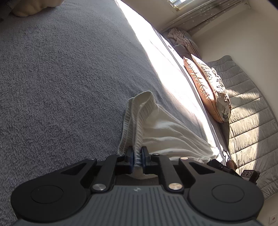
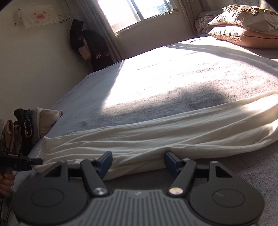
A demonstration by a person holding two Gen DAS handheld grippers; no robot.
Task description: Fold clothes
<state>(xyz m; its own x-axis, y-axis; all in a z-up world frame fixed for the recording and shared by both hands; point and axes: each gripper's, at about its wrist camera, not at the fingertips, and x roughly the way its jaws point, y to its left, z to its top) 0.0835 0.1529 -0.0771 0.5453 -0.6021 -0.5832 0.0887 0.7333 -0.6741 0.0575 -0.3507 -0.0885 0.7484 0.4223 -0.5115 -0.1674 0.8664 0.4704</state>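
- The left gripper (image 1: pixel 137 156) is closed on the ribbed hem of a cream garment (image 1: pixel 161 132); the cloth is pinched between its two blue pads and rises a little above the bed there.
- From this pinch the cream garment spreads away over the grey fleece blanket (image 1: pixel 60 78) toward the sunlit part of the bed.
- In the right wrist view the cream garment (image 2: pixel 156 132) lies as a long band with soft wrinkles along the near edge of the bed, and one ribbed end is near the left corner.
- The right gripper (image 2: pixel 138 161) is open, with its jaws wide apart; the near edge of the garment lies between the blue pads, but they do not press it.
- The left gripper (image 2: pixel 26 162) shows at the left edge of the right wrist view, beside the ribbed end.
- A pile of clothes (image 2: pixel 29 128), dark and beige, sits at the left corner of the bed, just beside the garment's end.
- Two pillows (image 2: pixel 246 26) lie stacked at the far right corner of the bed.
- Dark clothes (image 2: pixel 90 41) hang in the room corner next to the window (image 2: pixel 137 12).
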